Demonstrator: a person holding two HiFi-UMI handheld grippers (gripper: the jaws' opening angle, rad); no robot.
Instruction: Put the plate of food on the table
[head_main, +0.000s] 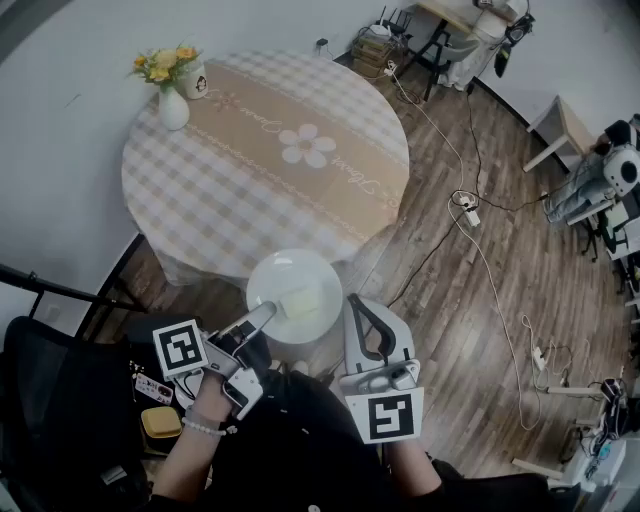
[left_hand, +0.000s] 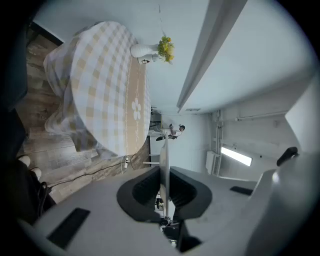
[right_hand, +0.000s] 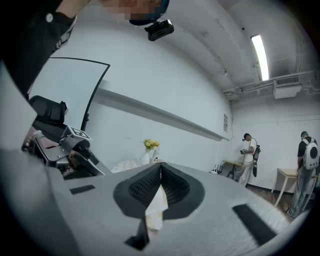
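Note:
A white plate (head_main: 295, 285) with a pale piece of food (head_main: 301, 301) hangs over the wooden floor, just short of the near edge of the round checked table (head_main: 230, 190). My left gripper (head_main: 268, 312) is shut on the plate's near-left rim. In the left gripper view the plate's edge (left_hand: 164, 165) runs upright between the closed jaws of that gripper (left_hand: 164, 192). My right gripper (head_main: 357, 305) sits just right of the plate, shut. In the right gripper view its jaws (right_hand: 161, 185) meet, and a white and yellowish bit shows below them.
A white vase of yellow flowers (head_main: 172, 100) stands at the table's far left, next to the wall. Cables and a power strip (head_main: 467, 210) lie on the floor to the right. A black chair (head_main: 50, 400) is at my lower left. Two people (right_hand: 248, 155) stand far off.

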